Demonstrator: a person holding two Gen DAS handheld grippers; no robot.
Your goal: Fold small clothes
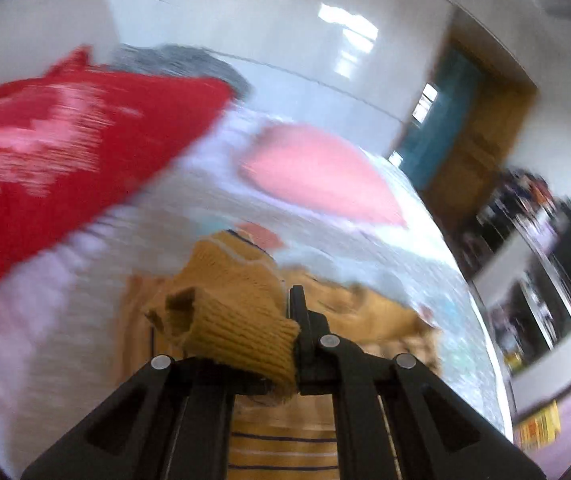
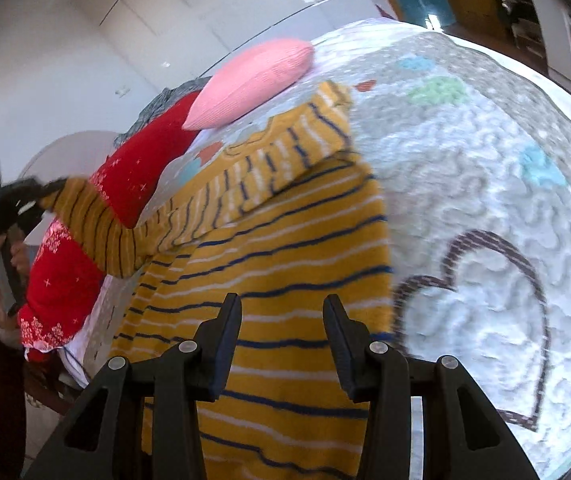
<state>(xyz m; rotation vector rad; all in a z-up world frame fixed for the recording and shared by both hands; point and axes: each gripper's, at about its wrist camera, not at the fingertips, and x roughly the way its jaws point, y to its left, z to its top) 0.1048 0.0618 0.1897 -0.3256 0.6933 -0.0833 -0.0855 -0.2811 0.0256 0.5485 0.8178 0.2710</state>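
Note:
A mustard sweater point(image 2: 285, 260) with navy and white stripes lies spread on the quilted bed cover point(image 2: 485, 168). Its left sleeve point(image 2: 125, 232) is pulled up and out to the left, where a hand holds my left gripper point(image 2: 9, 204). In the left wrist view that gripper point(image 1: 285, 312) is shut on the sleeve's ribbed cuff point(image 1: 237, 328), which hides one finger; the picture is blurred by motion. My right gripper point(image 2: 281, 308) hovers over the sweater's body, jaws apart, with nothing pinched between them.
A red garment with white snowflakes point(image 2: 125, 176) lies left of the sweater, with a pink cushion-like piece point(image 2: 253, 80) and a grey knit point(image 2: 165, 100) behind it. The cover bears a dark heart outline point(image 2: 481, 316). White wall behind; a doorway and shelves point(image 1: 525, 272) at right.

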